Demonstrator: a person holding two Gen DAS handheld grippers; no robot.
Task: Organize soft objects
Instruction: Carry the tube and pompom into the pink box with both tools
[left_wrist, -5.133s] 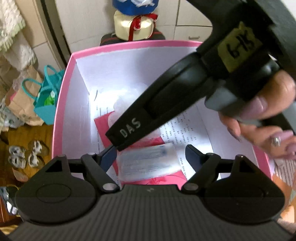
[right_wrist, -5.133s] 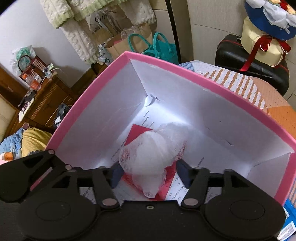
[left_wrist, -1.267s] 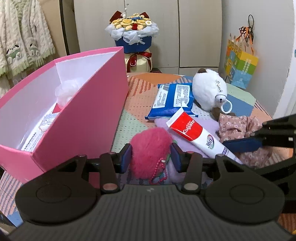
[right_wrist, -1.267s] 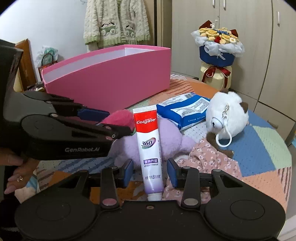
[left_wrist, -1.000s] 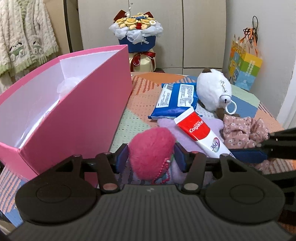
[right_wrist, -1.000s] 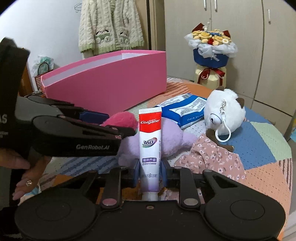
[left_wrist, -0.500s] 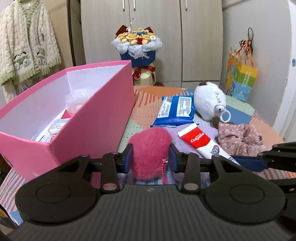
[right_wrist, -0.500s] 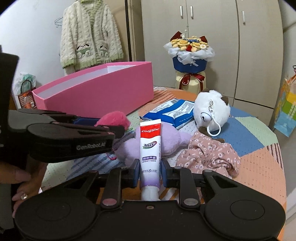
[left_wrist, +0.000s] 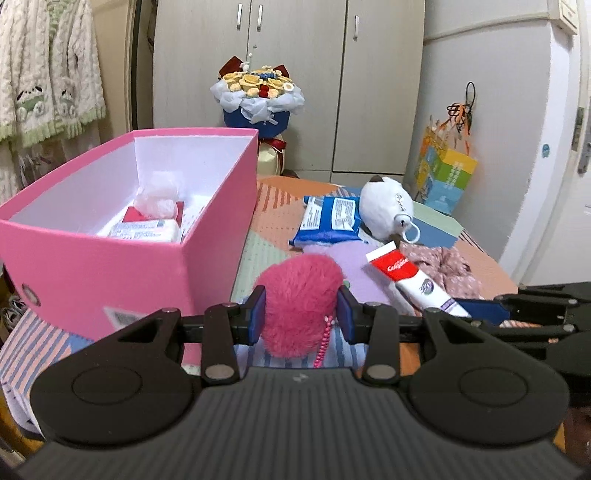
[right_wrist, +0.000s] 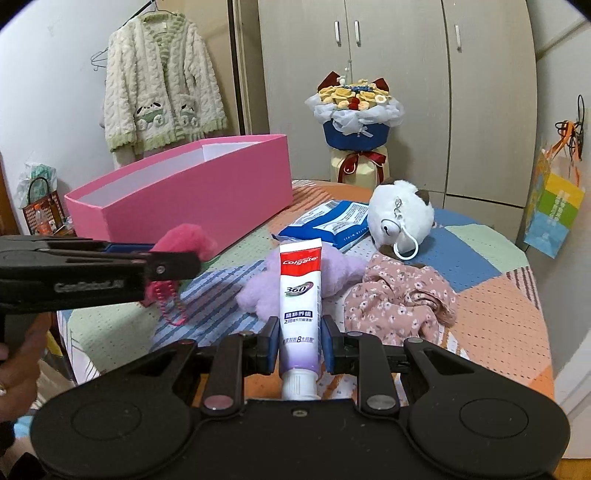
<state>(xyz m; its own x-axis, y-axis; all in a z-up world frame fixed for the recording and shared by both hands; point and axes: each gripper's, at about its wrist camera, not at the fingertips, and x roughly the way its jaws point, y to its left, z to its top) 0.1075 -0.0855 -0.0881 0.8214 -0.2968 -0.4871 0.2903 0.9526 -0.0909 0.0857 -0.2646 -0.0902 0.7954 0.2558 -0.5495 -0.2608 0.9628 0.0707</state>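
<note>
Sitting in pink box (left_wrist: 110, 258): mesh puff (left_wrist: 157, 195), packet (left_wrist: 142, 232).

one pink box (left_wrist: 110, 266), one toothpaste tube (right_wrist: 300, 295), one pink pompom (left_wrist: 298, 306), one wipes pack (left_wrist: 330, 219), one white plush (right_wrist: 402, 218)

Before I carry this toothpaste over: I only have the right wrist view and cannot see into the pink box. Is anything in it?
Observer: Yes. A white mesh puff sits in the pink box, on a red packet.
Operator: Anything nearer than that?
Observer: A white wrapped pack lies just in front of the puff. The front wall hides the floor nearer still.
Operator: Does the left gripper have the pompom on both sides?
Observer: Yes, both pads of the left gripper press into the pink pompom.
</note>
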